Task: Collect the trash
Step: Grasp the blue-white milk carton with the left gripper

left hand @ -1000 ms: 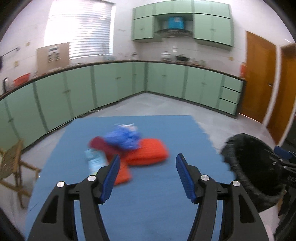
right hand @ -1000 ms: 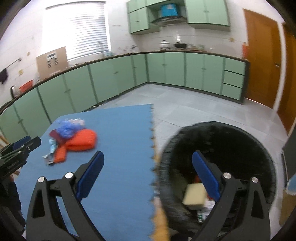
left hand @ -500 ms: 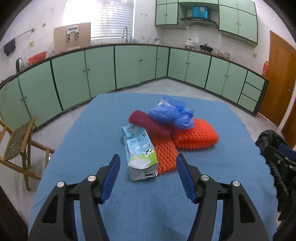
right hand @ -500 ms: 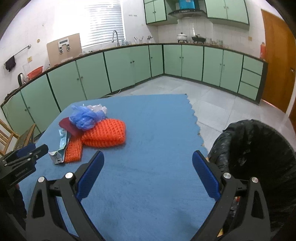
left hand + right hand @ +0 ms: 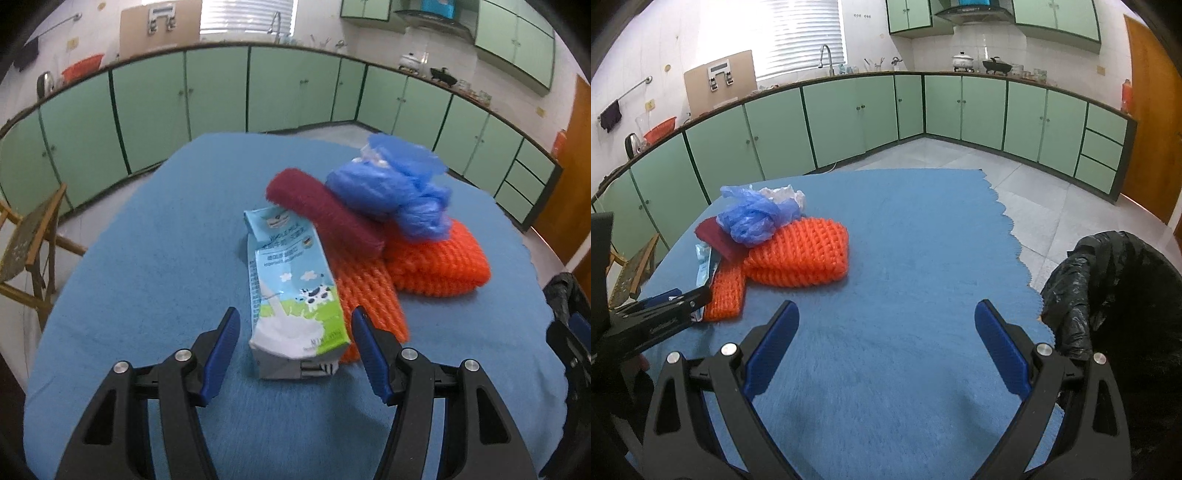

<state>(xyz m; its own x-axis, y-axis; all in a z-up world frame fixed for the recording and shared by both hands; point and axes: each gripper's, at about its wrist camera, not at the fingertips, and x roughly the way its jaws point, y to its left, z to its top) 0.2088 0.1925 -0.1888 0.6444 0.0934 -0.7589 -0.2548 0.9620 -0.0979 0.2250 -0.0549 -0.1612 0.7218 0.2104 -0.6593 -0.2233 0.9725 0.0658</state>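
Jaws of the left gripper (image 5: 295, 332) stand wide and empty, straddling the near end of the milk carton (image 5: 291, 291) — it lies flat on the blue desk (image 5: 155, 258), long axis running straight away, spout end far. Further right, the right gripper (image 5: 886, 332), equally spread and empty, hovers near the trash bag (image 5: 1115, 295).

- We saw a glossy printed paper milk carton (image 5: 293, 291), smooth-faced.
- The orange cloth (image 5: 801, 254) looked like chunky, rough knit, and the dark red cloth (image 5: 325, 214) fuzzy and matt.
- The blue bag (image 5: 399, 188) was thin, crinkled plastic.
- The table cover (image 5: 905, 295) looked like matt blue felt.
- We noted the bin's shiny black plastic liner (image 5: 1108, 280).
- The left gripper (image 5: 295, 334) had matt black plastic arms, blue pads and metal screws.
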